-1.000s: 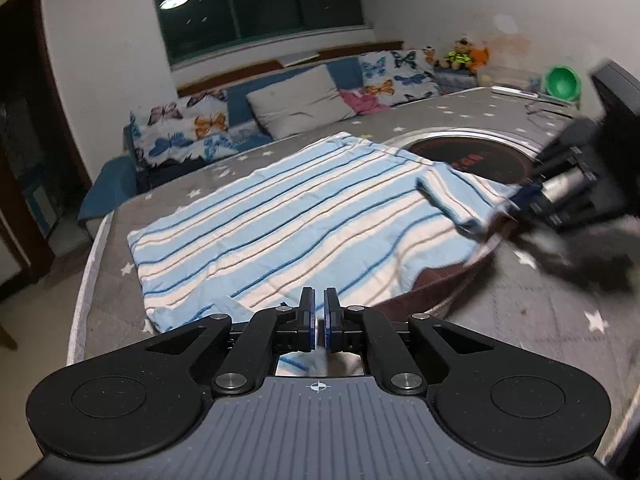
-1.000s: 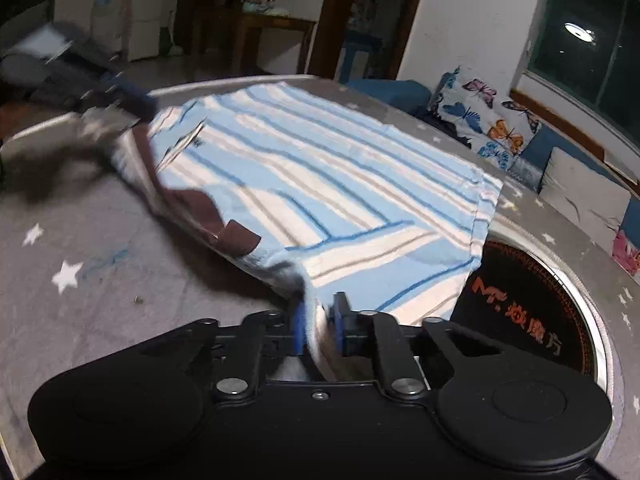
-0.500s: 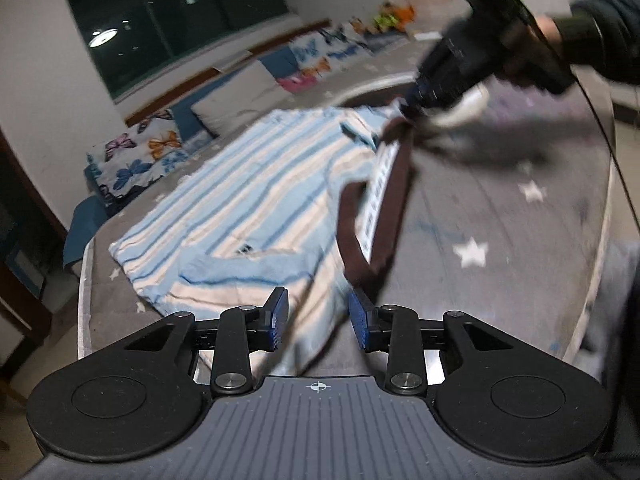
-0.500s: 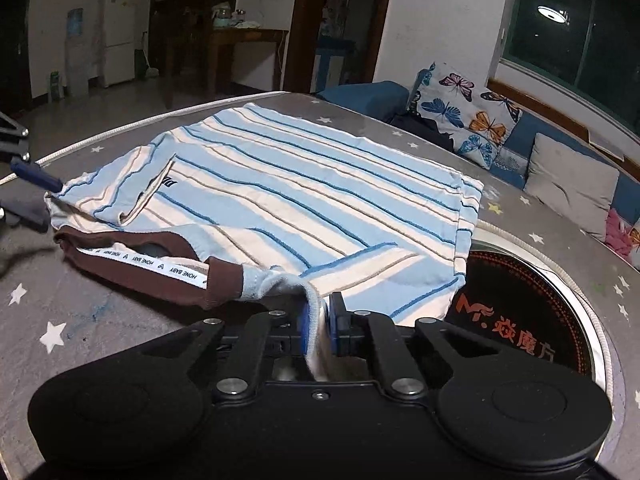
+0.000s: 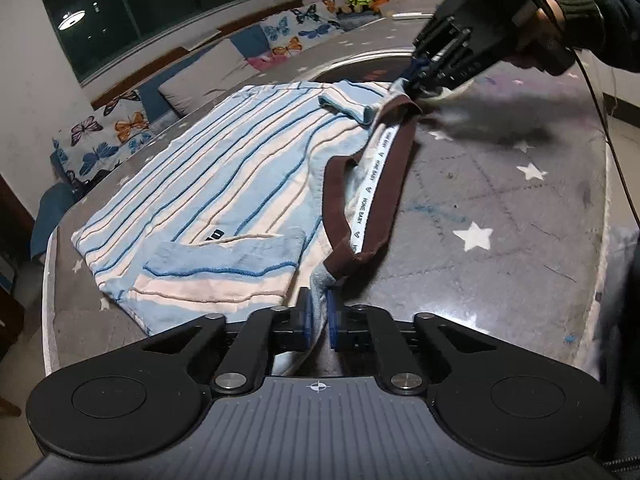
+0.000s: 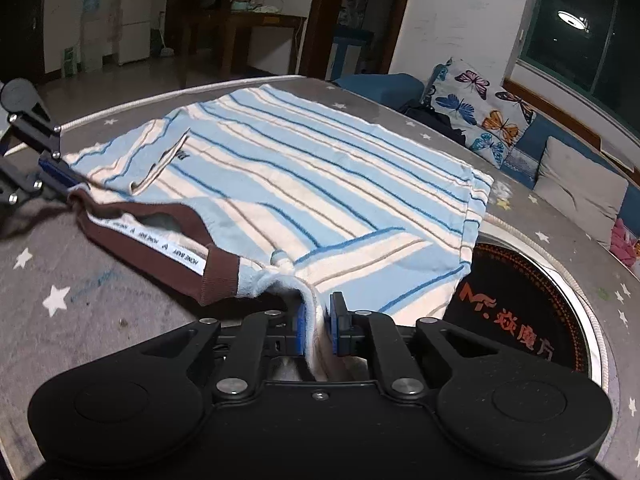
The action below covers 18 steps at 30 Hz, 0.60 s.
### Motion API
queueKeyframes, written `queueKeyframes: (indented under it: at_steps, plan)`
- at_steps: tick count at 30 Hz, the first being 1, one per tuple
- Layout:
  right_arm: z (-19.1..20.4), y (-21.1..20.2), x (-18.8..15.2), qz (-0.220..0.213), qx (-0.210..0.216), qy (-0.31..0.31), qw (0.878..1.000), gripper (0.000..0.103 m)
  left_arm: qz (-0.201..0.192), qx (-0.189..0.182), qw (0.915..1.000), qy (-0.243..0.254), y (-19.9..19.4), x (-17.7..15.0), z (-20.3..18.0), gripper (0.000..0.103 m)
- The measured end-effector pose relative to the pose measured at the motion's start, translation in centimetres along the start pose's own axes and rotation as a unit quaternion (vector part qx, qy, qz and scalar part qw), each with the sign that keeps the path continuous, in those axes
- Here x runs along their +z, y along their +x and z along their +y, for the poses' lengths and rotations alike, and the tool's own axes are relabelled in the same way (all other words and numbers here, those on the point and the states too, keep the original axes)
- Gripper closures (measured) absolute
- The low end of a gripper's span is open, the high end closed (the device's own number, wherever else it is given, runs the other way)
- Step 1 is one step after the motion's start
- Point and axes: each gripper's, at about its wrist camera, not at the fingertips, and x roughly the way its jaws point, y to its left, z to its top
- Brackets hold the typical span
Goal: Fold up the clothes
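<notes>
Left wrist view – shirt: the striped shirt (image 5: 224, 184) lies spread flat on the star-print table (image 5: 500, 208), running away from this camera toward 11 o'clock, sleeves tucked in over the body.
Left wrist view – left hand-held gripper (image 5: 318, 318): clenched on a pale shoulder corner just beside the brown collar (image 5: 394, 172).
Left wrist view – right hand-held gripper (image 5: 416, 76): up at 1 o'clock, pinching the other shoulder corner; a dark sleeve (image 5: 600, 20) behind it.
Left wrist view – axis: the collar edge stretches between the two pinches, from 6 toward 1 o'clock, slightly slack.

Right wrist view – right hand-held gripper (image 6: 318, 322): pads closed on pale cloth at 6 o'clock.
Right wrist view – left hand-held gripper (image 6: 60, 172): at 9 o'clock, at the far collar end.
Right wrist view – hem (image 6: 476, 208): lies at 2 o'clock, well apart from both grips (each hand equally near its own corner).
Right wrist view – only here: the hem reaching the dark round inset (image 6: 520, 312).
Only in the left view: the folded-in sleeve (image 5: 224, 264).

Judgement: carrying the collar edge over toward the hem would halve the shirt.
</notes>
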Motion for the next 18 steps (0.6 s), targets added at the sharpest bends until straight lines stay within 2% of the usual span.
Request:
queueKeyframes:
  at_steps: [4, 11, 18]
  plan:
    - [0.2, -0.6, -0.3, -0.004, -0.002, -0.003, 1.0, 0.094, -0.024, 0.016, 0.9975, -0.064, -0.9, 0.4, 1.3, 0.099]
    - [1.0, -4.4, -0.2, -0.022, 0.012, -0.008, 1.0, 0.095, -0.081, 0.049, 0.9879, -0.123, -6.0, 1.0, 1.7, 0.099]
    - [0.9, -6.0, 1.4, -0.033, 0.015, -0.015, 0.999, 0.095, -0.121, 0.04, 0.9785, -0.162, -12.7, 0.4, -0.7, 0.099]
